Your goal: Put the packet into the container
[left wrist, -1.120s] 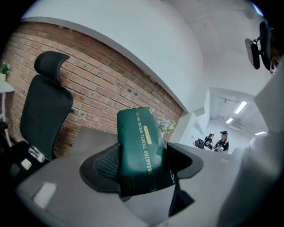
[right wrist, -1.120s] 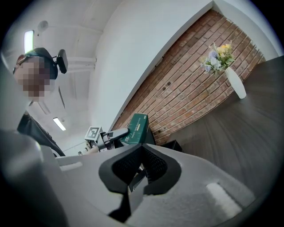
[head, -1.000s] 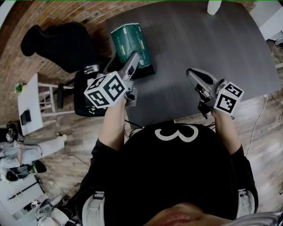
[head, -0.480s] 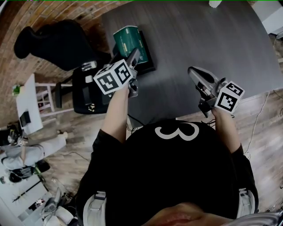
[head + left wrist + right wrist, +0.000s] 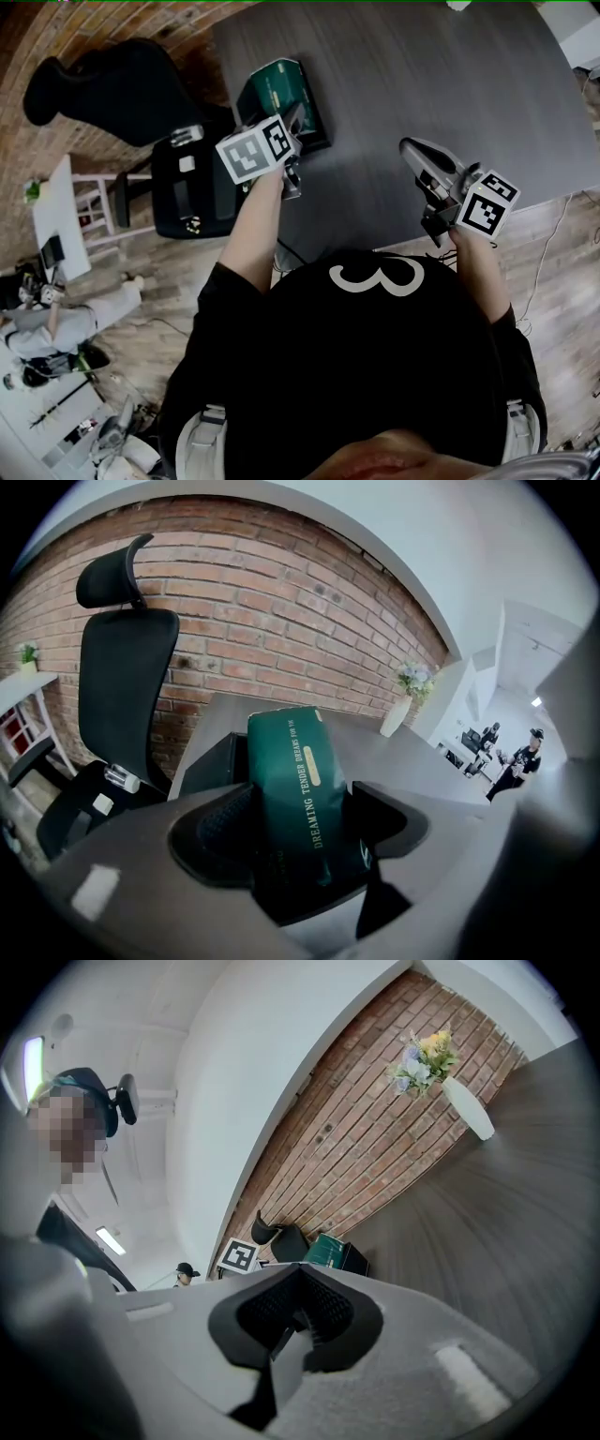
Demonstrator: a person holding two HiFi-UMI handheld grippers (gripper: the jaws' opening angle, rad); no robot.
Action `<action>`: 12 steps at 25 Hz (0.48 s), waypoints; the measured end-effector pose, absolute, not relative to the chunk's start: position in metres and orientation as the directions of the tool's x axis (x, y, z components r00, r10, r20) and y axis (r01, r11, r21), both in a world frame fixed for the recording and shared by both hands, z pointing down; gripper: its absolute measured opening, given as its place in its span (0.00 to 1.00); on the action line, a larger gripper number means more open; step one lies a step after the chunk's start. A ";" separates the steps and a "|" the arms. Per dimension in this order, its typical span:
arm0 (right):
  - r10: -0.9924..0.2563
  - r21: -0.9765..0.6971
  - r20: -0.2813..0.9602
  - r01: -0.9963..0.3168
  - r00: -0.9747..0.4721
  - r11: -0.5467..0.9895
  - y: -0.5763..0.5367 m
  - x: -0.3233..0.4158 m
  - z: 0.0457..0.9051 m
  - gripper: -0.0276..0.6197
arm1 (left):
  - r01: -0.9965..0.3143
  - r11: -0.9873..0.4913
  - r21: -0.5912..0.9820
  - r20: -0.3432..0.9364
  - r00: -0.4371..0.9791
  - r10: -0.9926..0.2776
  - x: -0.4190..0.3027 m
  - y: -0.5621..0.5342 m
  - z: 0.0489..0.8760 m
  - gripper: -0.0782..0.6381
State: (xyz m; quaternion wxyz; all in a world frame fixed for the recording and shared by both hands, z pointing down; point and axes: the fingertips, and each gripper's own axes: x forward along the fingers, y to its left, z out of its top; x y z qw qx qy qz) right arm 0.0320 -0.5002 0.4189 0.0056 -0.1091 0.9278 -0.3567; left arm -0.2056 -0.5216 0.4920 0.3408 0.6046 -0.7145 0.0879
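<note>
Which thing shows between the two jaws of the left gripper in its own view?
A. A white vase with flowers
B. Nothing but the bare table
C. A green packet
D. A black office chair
C: in the left gripper view the jaws of the left gripper stand apart, and the green packet fills the gap between them.

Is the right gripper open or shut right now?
Shut. The right gripper shows its pads touching in its own view, nothing between them.
</note>
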 end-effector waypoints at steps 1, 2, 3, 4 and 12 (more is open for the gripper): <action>-0.206 -0.665 0.066 -0.197 -0.976 0.720 -0.500 0.032 0.419 0.05 | -0.923 0.257 0.287 0.599 -0.037 -0.800 -0.205 -0.521 0.493 0.59; -0.206 -0.667 0.066 -0.197 -0.976 0.719 -0.500 0.032 0.420 0.05 | -0.922 0.263 0.284 0.606 -0.040 -0.795 -0.206 -0.521 0.496 0.59; -0.208 -0.668 0.065 -0.197 -0.976 0.717 -0.500 0.032 0.420 0.05 | -0.921 0.270 0.279 0.614 -0.045 -0.788 -0.207 -0.520 0.498 0.59; -0.210 -0.670 0.066 -0.199 -0.976 0.715 -0.501 0.032 0.421 0.05 | -0.921 0.276 0.275 0.622 -0.049 -0.781 -0.208 -0.519 0.501 0.59; -0.220 -0.685 0.065 -0.204 -0.973 0.699 -0.502 0.033 0.423 0.05 | -0.929 0.293 0.225 0.662 -0.075 -0.746 -0.210 -0.524 0.509 0.60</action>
